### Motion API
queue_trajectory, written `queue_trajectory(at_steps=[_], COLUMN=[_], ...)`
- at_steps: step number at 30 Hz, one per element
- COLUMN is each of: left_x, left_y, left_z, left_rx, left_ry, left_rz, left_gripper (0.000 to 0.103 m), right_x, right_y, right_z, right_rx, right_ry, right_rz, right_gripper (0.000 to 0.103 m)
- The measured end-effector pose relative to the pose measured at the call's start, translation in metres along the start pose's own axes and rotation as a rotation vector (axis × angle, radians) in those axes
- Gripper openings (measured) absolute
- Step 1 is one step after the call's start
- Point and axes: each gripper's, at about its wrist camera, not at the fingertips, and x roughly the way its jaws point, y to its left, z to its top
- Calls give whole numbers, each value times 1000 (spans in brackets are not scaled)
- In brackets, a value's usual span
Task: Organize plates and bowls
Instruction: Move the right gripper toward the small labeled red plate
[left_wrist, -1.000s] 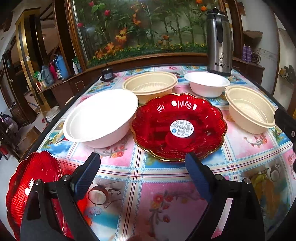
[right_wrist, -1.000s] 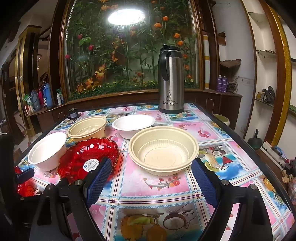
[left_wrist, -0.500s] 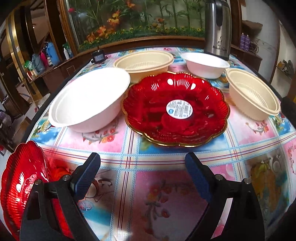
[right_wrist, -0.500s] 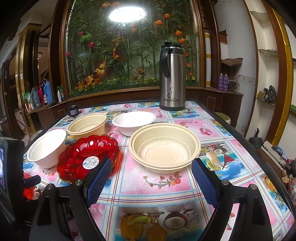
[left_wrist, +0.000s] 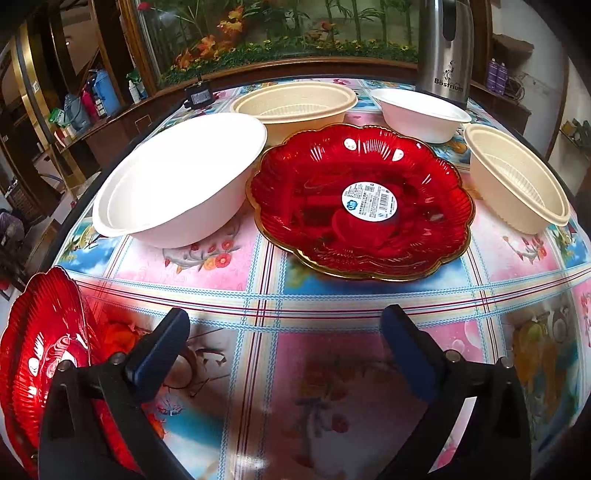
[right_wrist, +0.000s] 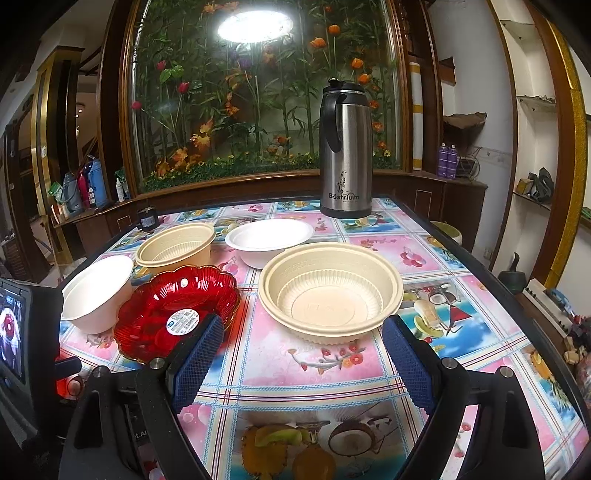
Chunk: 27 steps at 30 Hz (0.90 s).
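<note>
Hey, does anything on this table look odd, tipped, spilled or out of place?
Nothing is spilled or broken. One oddity: the second red plate sits apart at the table's near-left edge, seemingly tilted, away from the stickered red plate among the bowls.

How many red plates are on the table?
2. One red plate sits mid-table among the bowls; a second red plate lies at the near left edge, partly hidden behind the left tongs.
</note>
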Motion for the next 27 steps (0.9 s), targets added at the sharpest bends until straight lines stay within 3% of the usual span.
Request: queue_trajectory(at_steps=[9, 12, 17, 19, 22, 27], left_x=[-3, -6, -39, -52, -59, -50], left_y=[-2, -4, 20, 29, 41, 77], left_z=[0, 2, 17, 25, 31, 43], left_rx=[13, 31, -64, -58, -59, -170], left_ry=[-7, -3, -50, -76, -94, -59], left_rz=[18, -7, -160, -120, -132, -154], left_gripper=[103, 103, 103, 103, 103, 103], right_x=[0, -2, 0, -1, -7, 1], right_y=[-1, 1, 10, 12, 15, 24], right_z=[1, 2, 6, 8, 10, 11], right_rx=[6, 4, 0, 36, 64, 77], right_ry=[13, 11, 36, 26, -25, 34], right_rz=[15, 21, 61, 109, 169, 219], right_gripper=[89, 89, 89, 90, 94, 96])
